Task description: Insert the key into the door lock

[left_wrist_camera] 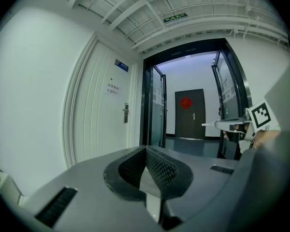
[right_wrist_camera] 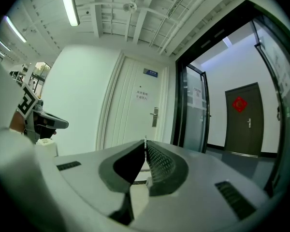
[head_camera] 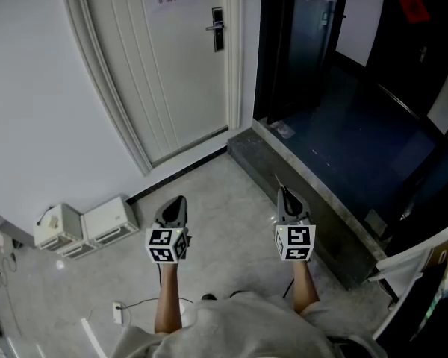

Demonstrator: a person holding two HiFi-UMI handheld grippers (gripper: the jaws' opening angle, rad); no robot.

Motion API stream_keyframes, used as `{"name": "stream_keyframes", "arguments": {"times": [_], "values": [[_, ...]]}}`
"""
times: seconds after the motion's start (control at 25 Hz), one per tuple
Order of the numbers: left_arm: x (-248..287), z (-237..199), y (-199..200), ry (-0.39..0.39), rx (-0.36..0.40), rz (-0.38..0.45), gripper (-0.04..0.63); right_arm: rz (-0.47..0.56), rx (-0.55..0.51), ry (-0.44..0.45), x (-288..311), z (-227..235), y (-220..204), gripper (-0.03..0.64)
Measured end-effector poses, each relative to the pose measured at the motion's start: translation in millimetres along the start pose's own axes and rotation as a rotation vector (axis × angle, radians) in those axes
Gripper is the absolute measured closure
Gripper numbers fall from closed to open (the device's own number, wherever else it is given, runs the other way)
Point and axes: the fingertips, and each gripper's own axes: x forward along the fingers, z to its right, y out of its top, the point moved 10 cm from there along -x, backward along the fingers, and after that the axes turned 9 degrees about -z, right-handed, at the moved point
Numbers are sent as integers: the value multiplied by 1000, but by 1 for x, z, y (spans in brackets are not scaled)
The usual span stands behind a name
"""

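Note:
A white door (head_camera: 164, 73) stands ahead, some way off, with a metal lock and lever handle (head_camera: 217, 28) near its right edge. The same lock (right_wrist_camera: 154, 116) shows straight beyond the jaws in the right gripper view, and left of centre as the lock (left_wrist_camera: 126, 113) in the left gripper view. My right gripper (head_camera: 283, 191) is shut on a thin key (head_camera: 278, 181), whose blade (right_wrist_camera: 145, 140) pokes out past the jaw tips. My left gripper (head_camera: 181, 198) is held level beside it, shut, with nothing in it.
Two white boxes (head_camera: 82, 226) sit on the floor by the left wall, with a cable and plug (head_camera: 118, 312) near my feet. On the right, a raised stone threshold (head_camera: 313, 192) leads into a dark corridor with glass doors and a far dark door (right_wrist_camera: 240, 120).

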Motion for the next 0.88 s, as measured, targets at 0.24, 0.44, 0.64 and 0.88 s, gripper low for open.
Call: {"name": "stream_keyframes", "arguments": {"times": [0.24,0.44,0.64,0.88], "values": [[15,15,-2,2,5,-10,578,-4,-5,22,9,15,-8,588],[28,15,-6,-4,3,-23,578,-31,-3,33,23,18,-17,588],[49,5,-8,-10,-3,-36,578,-36,-16,42,46,16,-13,588],[93,-22,-7,-33,-16,-39,578,-49,-25,38,92,12,-10,588]]}}
